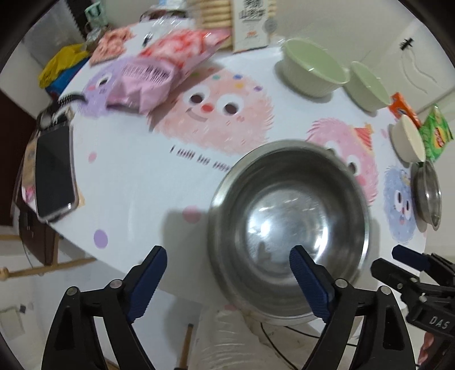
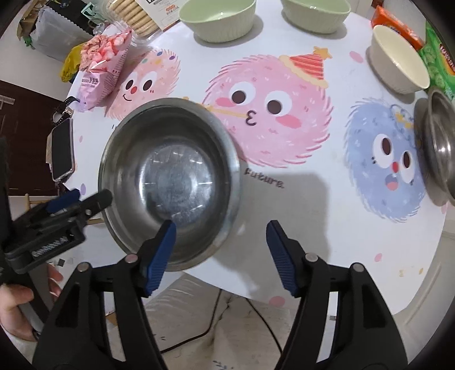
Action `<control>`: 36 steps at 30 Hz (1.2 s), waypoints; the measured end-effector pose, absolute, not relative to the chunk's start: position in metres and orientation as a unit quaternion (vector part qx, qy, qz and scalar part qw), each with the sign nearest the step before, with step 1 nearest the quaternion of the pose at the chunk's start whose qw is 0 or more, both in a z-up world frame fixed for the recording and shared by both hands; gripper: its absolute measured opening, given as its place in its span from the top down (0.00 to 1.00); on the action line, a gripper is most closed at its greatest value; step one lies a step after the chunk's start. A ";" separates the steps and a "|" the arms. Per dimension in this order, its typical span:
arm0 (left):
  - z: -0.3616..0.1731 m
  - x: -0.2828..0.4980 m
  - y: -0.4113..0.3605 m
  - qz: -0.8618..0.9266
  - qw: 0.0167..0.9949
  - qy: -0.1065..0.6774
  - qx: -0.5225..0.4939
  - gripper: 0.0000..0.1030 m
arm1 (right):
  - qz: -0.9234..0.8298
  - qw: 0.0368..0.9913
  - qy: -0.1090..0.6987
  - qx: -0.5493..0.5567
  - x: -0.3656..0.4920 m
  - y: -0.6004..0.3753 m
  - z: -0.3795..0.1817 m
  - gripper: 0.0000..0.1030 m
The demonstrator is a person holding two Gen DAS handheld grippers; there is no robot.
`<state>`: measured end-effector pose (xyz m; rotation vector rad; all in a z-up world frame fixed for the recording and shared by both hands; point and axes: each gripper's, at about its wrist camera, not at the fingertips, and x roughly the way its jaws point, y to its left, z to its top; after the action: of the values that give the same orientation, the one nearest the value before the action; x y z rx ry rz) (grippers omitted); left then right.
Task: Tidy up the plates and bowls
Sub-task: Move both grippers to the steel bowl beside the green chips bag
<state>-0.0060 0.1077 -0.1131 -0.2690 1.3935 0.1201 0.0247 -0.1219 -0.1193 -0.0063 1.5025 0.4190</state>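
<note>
A large steel bowl [image 1: 288, 227] [image 2: 167, 182] sits at the table's near edge. My left gripper [image 1: 227, 281] is open; its right finger is over the bowl's near rim, its left finger left of the bowl. My right gripper [image 2: 220, 253] is open, its left finger over the bowl's near right rim. Two green bowls [image 1: 314, 67] [image 1: 366, 85] [image 2: 217, 17] [image 2: 314, 12] stand at the far side. A cream bowl [image 1: 408, 139] [image 2: 398, 62] and a second steel bowl [image 1: 426, 193] [image 2: 438, 148] stand at the right.
A phone [image 1: 54, 173] [image 2: 61, 148] lies at the left table edge. A pink snack bag [image 1: 159, 76] [image 2: 99, 71], a white box [image 1: 251, 22], an orange pack [image 1: 403, 108] and a green chip bag [image 1: 435, 132] lie around the table's far and right sides.
</note>
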 end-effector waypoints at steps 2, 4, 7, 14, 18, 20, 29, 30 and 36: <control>-0.104 0.000 0.100 0.048 0.764 0.632 -0.117 0.09 | 0.185 0.722 0.666 -0.015 0.024 -0.126 -0.113 0.27; -0.095 0.005 0.092 0.036 0.771 0.626 -0.112 0.04 | 0.175 0.737 0.652 -0.027 0.025 -0.135 -0.104 0.27; -0.088 0.019 0.070 0.016 0.777 0.621 -0.102 0.02 | 0.157 0.751 0.641 -0.022 0.029 -0.153 -0.094 0.26; -0.076 0.052 0.004 -0.044 0.787 0.612 -0.069 0.00 | 0.114 0.773 0.624 0.018 0.040 -0.219 -0.075 0.26; -0.073 0.073 -0.047 -0.082 0.785 0.613 -0.047 0.00 | 0.071 0.783 0.615 0.049 0.044 -0.272 -0.070 0.26; -0.074 0.082 -0.068 -0.095 0.781 0.616 -0.043 0.00 | 0.052 0.786 0.612 0.065 0.045 -0.295 -0.069 0.26; -0.099 0.121 -0.182 -0.150 0.754 0.638 -0.046 0.00 | -0.032 0.790 0.604 0.099 0.064 -0.397 -0.068 0.26; -0.102 0.124 -0.192 -0.151 0.752 0.641 -0.042 0.00 | -0.039 0.791 0.602 0.100 0.068 -0.407 -0.068 0.26; -0.119 0.147 -0.226 -0.129 0.739 0.658 -0.057 0.00 | -0.063 0.792 0.598 0.105 0.089 -0.446 -0.079 0.26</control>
<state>0.1471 -0.2260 -0.1188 -0.1258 1.4443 -0.2839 0.0888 -0.4457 -0.0793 0.2256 1.2862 -0.1364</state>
